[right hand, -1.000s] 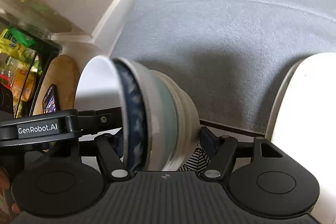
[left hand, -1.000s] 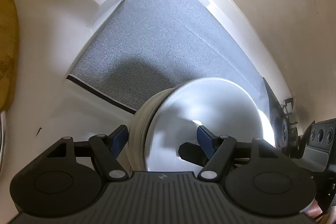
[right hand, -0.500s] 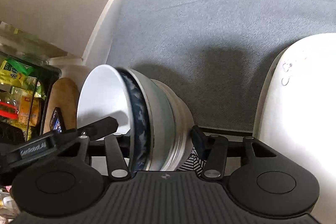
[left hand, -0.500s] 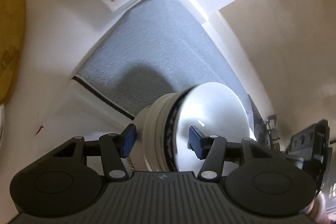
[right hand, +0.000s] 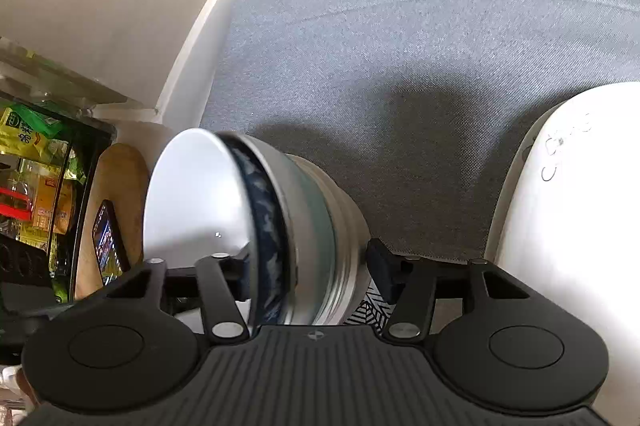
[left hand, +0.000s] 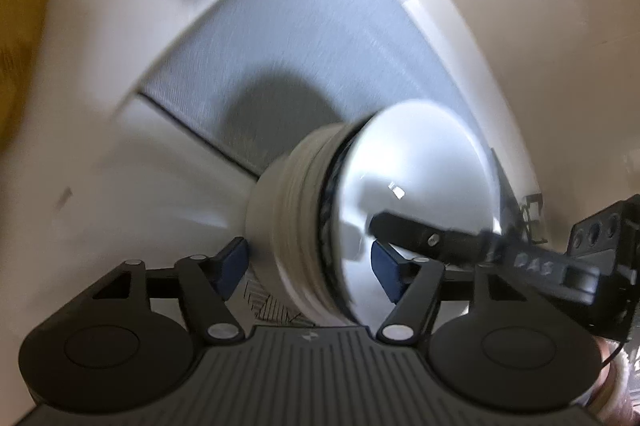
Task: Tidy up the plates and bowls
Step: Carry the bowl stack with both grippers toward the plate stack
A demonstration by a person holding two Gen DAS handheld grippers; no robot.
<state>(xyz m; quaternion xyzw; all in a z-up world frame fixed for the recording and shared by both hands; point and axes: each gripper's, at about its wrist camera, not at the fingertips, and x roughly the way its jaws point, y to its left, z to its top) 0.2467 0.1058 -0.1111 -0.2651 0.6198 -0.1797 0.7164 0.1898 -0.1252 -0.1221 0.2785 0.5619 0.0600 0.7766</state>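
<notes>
A stack of nested bowls [left hand: 320, 218], cream outside, blue-patterned and white inside, is held on its side above the grey mat [left hand: 320, 38]. My left gripper [left hand: 308, 266] is shut on the stack, one blue pad at its base, one inside the white bowl. My right gripper [right hand: 312, 266] is shut on the same stack [right hand: 288, 226] from the other side; one of its fingers [left hand: 424, 234] reaches into the bowl in the left wrist view. A large white plate [right hand: 568, 210] lies at the right.
The grey mat [right hand: 420, 46] lies on a white counter [left hand: 120, 166]. A wooden board [right hand: 116, 210] with a phone [right hand: 106, 238] and a black rack of packaged goods [right hand: 36, 186] stand at the left. A patterned cloth [right hand: 368, 310] lies under the stack.
The bowl stack has moved away from the mat toward the counter's front, held by both grippers. The left view is blurred by motion. The right gripper's finger now shows inside the bowl.
</notes>
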